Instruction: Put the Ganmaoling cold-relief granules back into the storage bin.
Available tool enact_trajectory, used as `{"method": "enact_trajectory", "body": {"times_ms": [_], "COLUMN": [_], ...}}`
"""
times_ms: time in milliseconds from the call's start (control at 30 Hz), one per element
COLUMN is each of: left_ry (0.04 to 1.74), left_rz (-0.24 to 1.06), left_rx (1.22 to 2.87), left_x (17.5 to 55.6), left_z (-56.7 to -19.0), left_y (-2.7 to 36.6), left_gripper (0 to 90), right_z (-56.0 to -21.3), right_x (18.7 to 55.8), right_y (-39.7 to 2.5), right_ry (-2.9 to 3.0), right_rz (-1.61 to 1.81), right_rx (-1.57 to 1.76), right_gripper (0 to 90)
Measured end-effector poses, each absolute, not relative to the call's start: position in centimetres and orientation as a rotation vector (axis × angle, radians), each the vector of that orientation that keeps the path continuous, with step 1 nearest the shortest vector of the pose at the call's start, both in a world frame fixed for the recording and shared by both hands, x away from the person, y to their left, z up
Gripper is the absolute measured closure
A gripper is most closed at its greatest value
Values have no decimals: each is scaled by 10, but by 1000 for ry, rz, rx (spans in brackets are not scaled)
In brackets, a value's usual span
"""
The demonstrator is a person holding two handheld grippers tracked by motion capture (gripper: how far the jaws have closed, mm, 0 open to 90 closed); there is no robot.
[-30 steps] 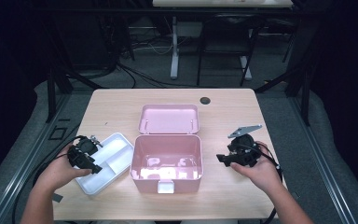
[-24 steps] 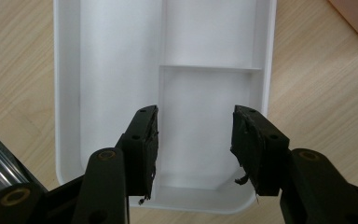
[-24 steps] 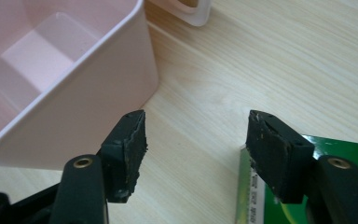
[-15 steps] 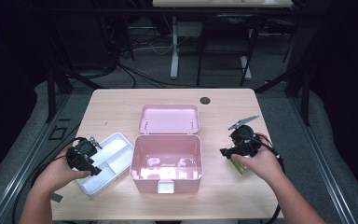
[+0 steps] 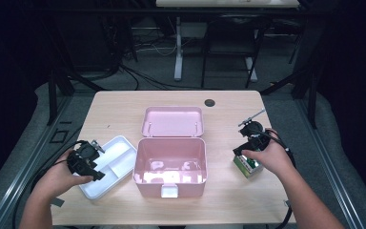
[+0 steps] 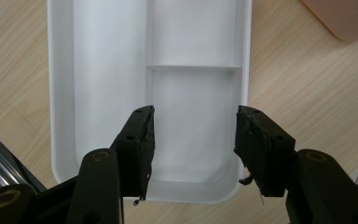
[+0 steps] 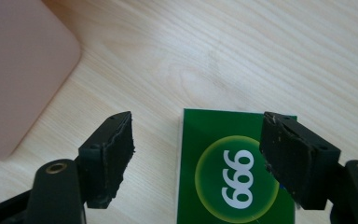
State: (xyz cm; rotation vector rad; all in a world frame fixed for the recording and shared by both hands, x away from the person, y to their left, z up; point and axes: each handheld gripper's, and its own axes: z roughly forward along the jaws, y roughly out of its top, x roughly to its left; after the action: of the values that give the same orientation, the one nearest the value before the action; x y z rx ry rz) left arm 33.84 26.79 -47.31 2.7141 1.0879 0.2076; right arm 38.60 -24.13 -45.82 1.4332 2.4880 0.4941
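Nearest me, my right gripper (image 7: 196, 156), jaws spread and empty over the green box (image 7: 235, 172) on the bench (image 5: 124, 109), may nudge it askew; left gripper (image 6: 193, 144) gapes over the white tray (image 6: 102, 60), pink case (image 5: 170, 160) beyond.

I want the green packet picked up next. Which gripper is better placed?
The right gripper: its open jaws already straddle the green packet on the table. The left gripper is across the pink box, open over the white tray.
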Motion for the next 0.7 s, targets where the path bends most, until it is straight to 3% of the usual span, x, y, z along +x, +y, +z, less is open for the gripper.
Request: {"method": "enact_trajectory", "body": {"times_ms": [300,700], "left_ry": [1076,1080], "left_rz": [183,166], "left_rx": [2702,2680], "left_x": [339,341], "left_z": [-474,-474], "left_y": [269,272], "left_gripper": [471,469], "right_z": [-465,-475], "right_x": [399,407], "right_y": [-252,-260], "right_ry": [2499,2543], "right_rz": [383,330], "right_rx": [1495,1552], "right_gripper": [153,145]}}
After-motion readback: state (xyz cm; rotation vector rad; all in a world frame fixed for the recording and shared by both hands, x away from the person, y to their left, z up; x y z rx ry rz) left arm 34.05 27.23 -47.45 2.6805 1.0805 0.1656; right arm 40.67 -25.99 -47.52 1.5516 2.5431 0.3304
